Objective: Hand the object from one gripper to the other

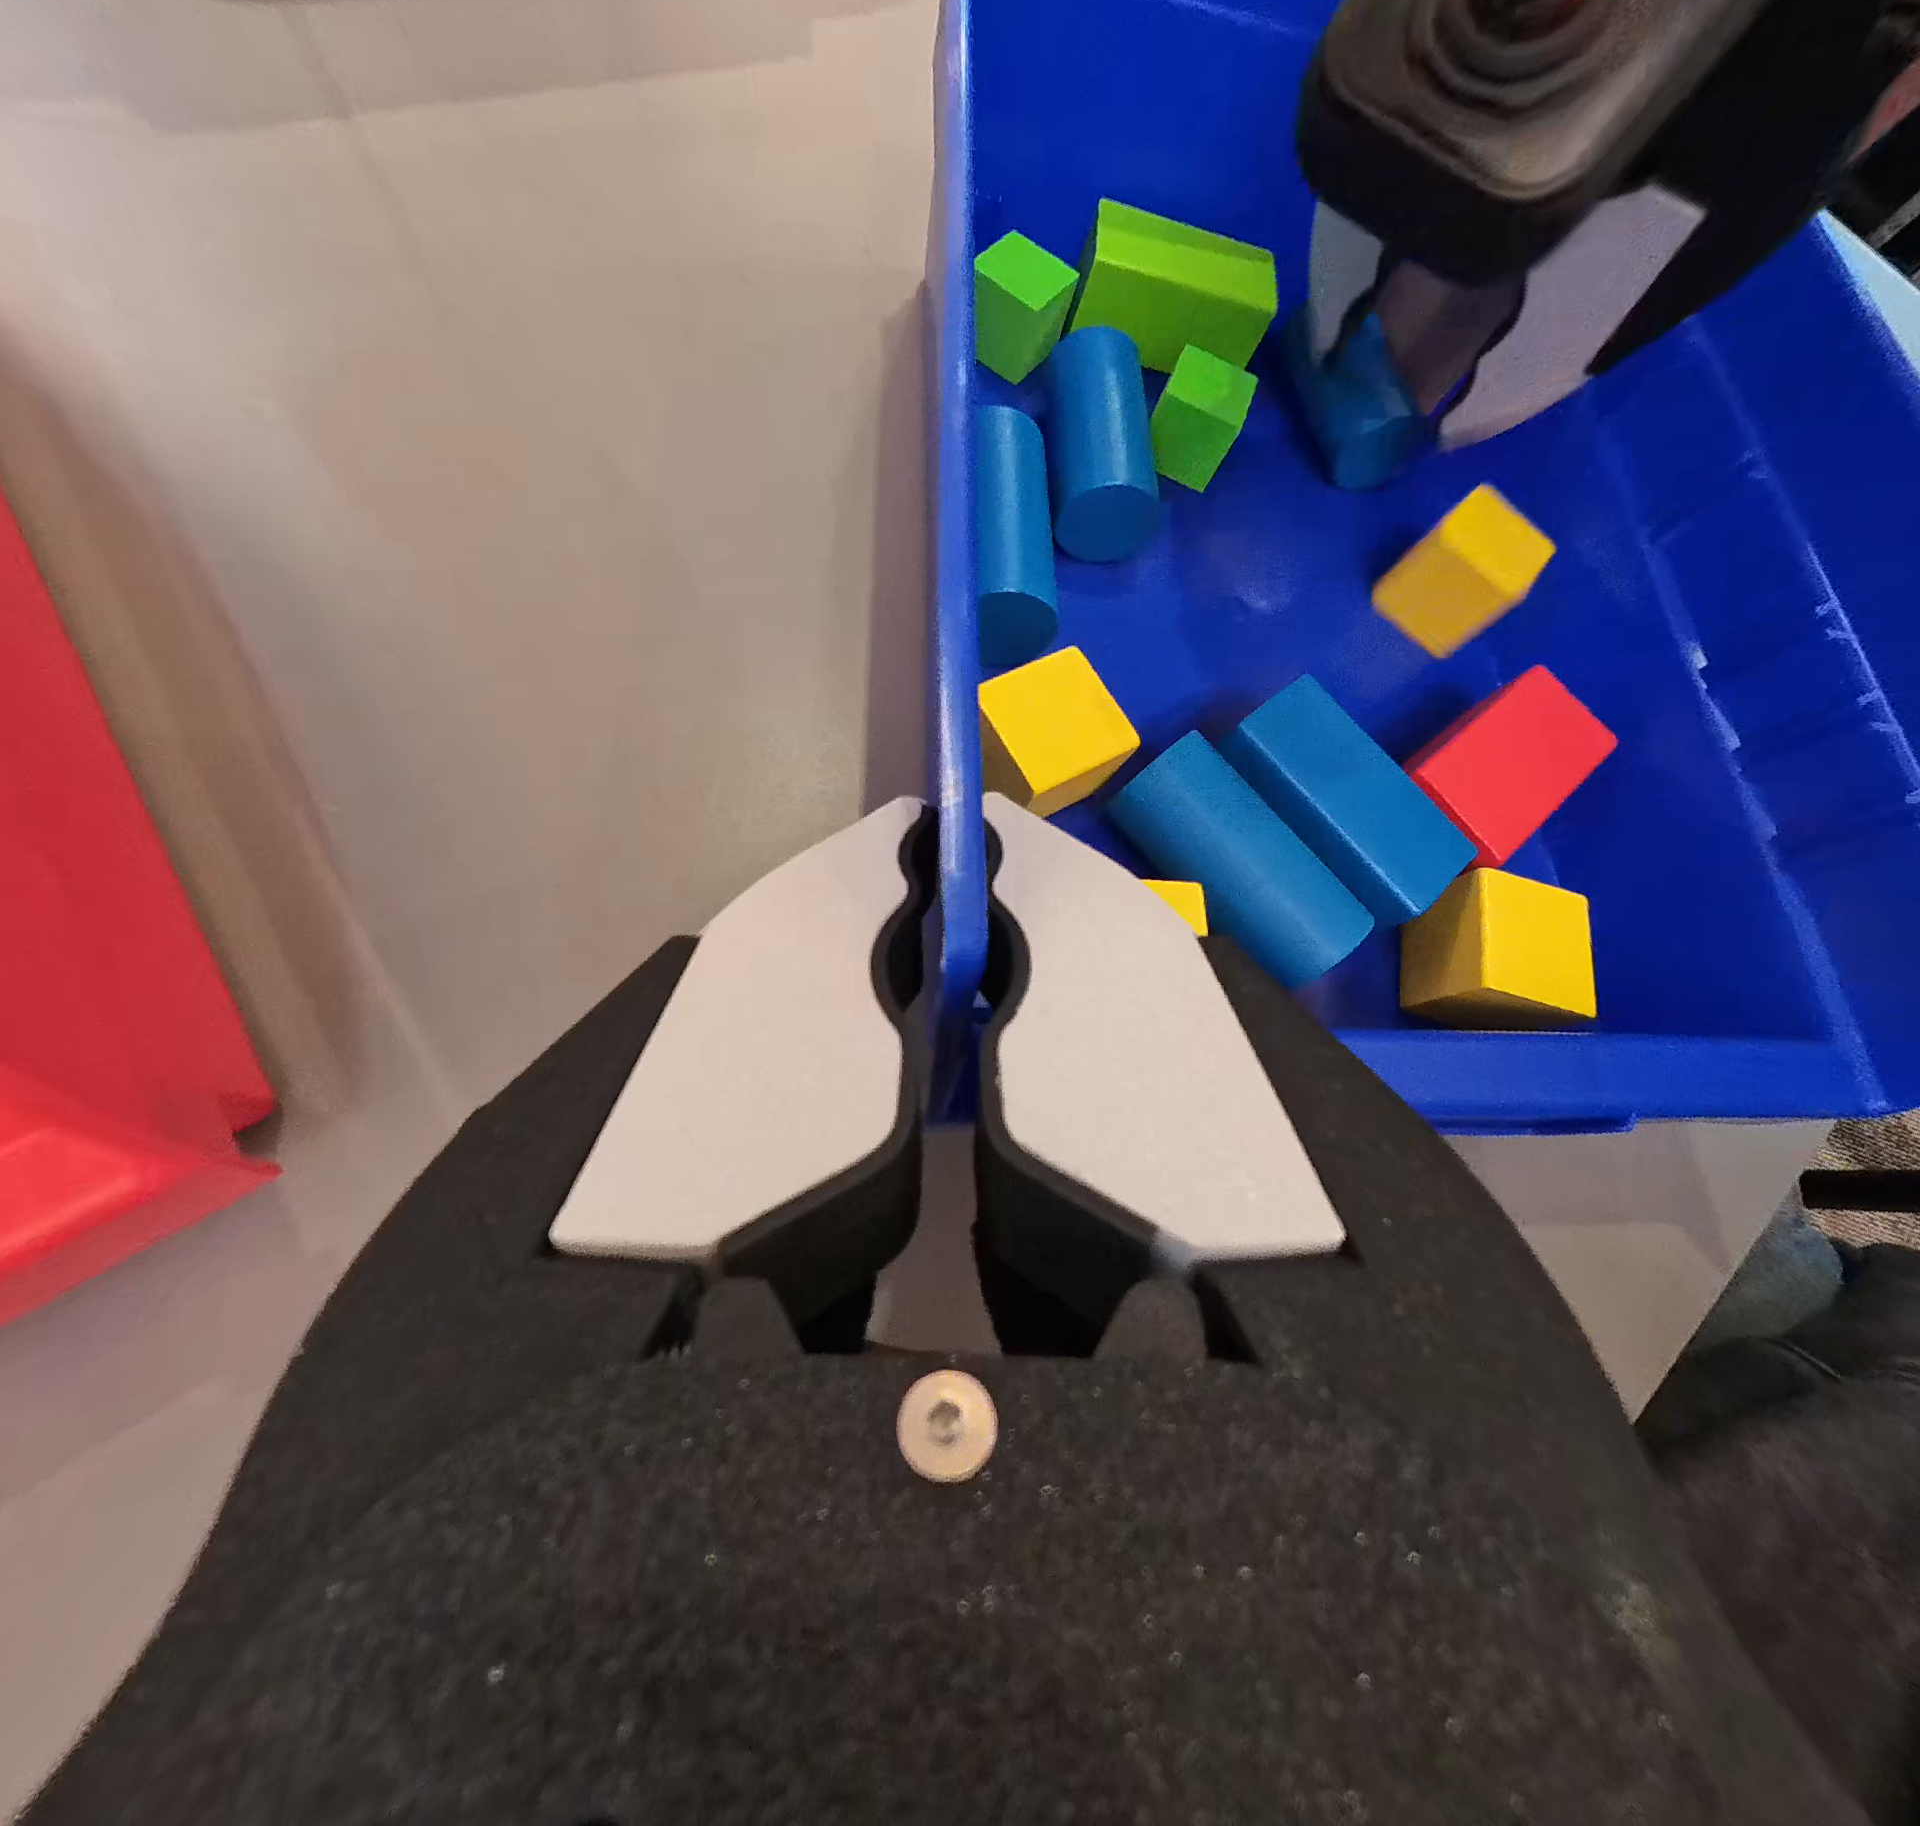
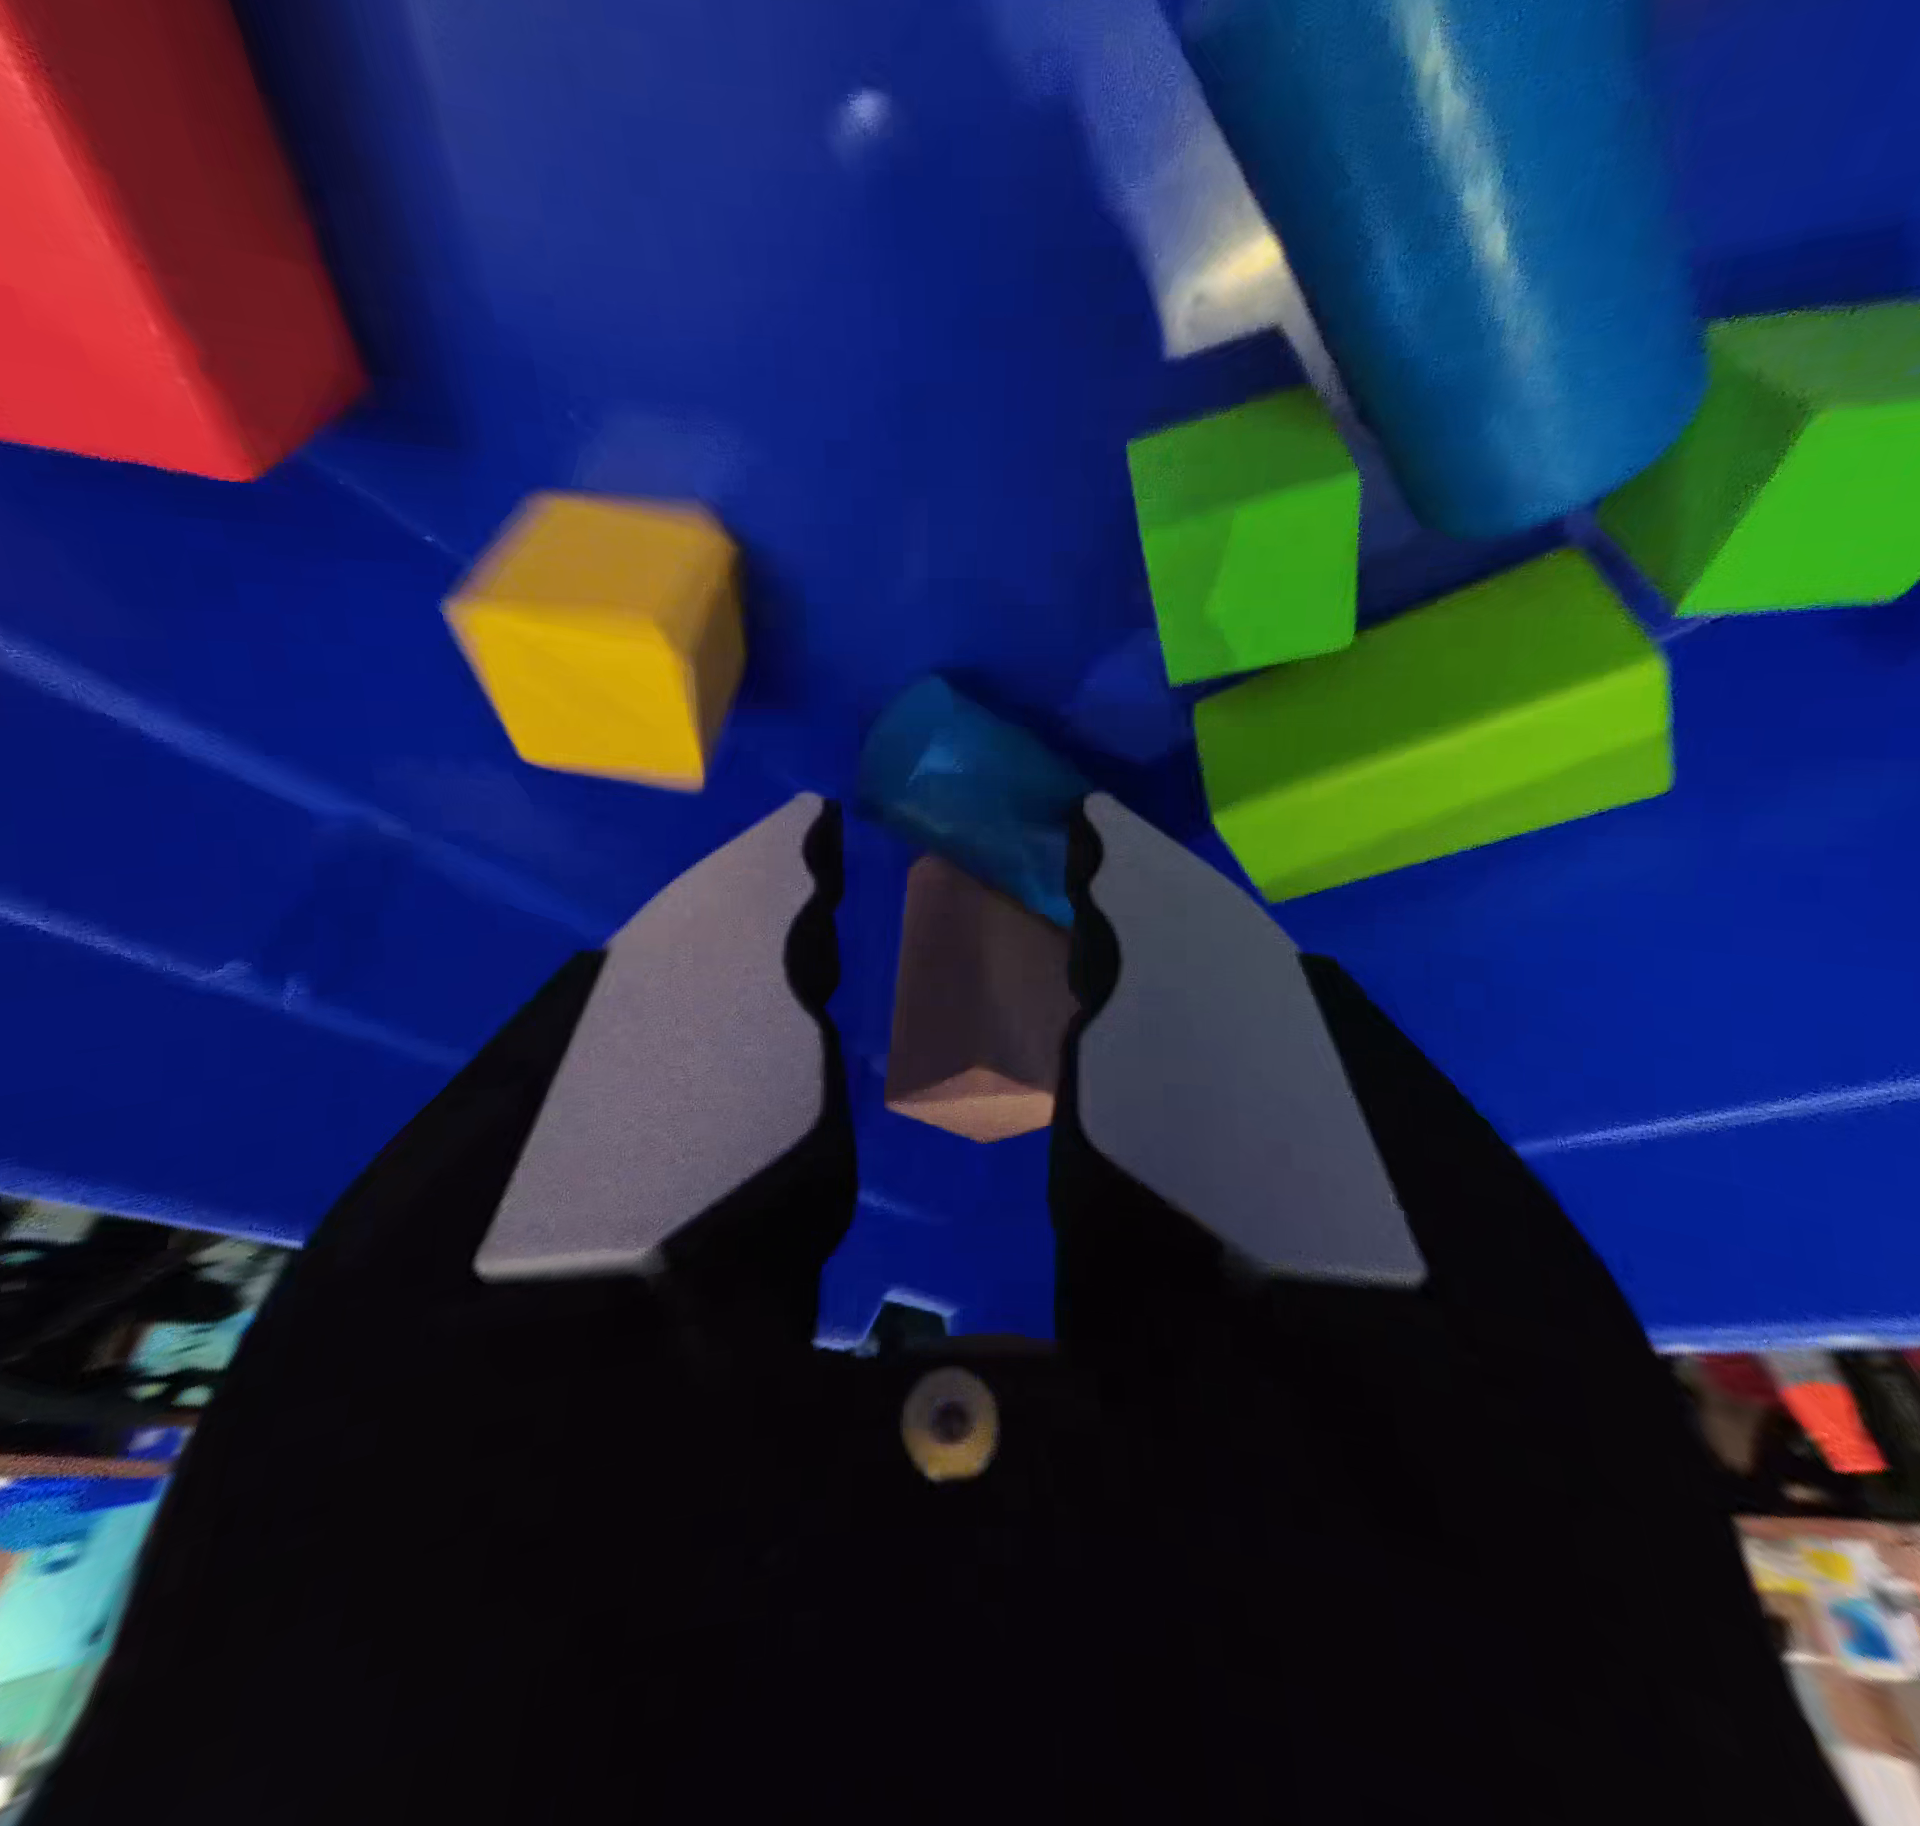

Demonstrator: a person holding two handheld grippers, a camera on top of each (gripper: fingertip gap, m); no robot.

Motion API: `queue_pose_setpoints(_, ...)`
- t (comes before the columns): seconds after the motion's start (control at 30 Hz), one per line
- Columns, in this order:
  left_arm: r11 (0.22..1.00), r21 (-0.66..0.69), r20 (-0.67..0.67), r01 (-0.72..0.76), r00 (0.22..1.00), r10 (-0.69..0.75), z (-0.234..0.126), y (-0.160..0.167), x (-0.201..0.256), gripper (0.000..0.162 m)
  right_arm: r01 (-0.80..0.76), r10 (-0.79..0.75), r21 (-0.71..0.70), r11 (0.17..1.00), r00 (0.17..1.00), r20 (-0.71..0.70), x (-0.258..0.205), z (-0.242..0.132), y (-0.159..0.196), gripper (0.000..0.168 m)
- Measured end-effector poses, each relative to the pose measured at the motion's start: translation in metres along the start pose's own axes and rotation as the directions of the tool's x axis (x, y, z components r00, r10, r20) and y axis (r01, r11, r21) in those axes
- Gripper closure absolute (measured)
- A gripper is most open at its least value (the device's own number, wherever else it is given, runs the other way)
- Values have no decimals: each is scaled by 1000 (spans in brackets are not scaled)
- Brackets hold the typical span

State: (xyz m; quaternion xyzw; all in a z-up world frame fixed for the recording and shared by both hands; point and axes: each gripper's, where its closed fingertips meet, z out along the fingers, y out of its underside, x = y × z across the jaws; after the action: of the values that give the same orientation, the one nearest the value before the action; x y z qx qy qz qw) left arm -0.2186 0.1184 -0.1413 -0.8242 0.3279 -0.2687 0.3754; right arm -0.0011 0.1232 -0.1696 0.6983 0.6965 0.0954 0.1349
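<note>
The left gripper [image 1: 954, 841] is pinching the blue bin [image 1: 1143, 62] wall on a pale grey table [image 1: 520, 426]. Inside the bin, the right gripper [image 2: 951, 831], jaws partly apart, is straddling a blue block [image 2: 966, 789] among scattered blocks; a firm grip is unclear. A red bin [image 1: 94, 893] is sitting left of the left fingers.

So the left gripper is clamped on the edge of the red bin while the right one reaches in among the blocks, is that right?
Not quite: the left gripper is clamped on the edge of the blue bin, as the left wrist view shows. The right gripper does reach in among the blocks.
</note>
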Motion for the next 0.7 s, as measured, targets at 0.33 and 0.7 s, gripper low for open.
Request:
queue_pose_setpoints(0.33,1000,4,-24,13,1000,-13,1,0,1,157,-129,118,-121,984,989,-90,23,-46,44,128)
queue_pose_setpoints(0.7,1000,7,-35,16,999,-15,1,-1,1,157,-173,139,294,940,981,133,-3,-72,-14,139)
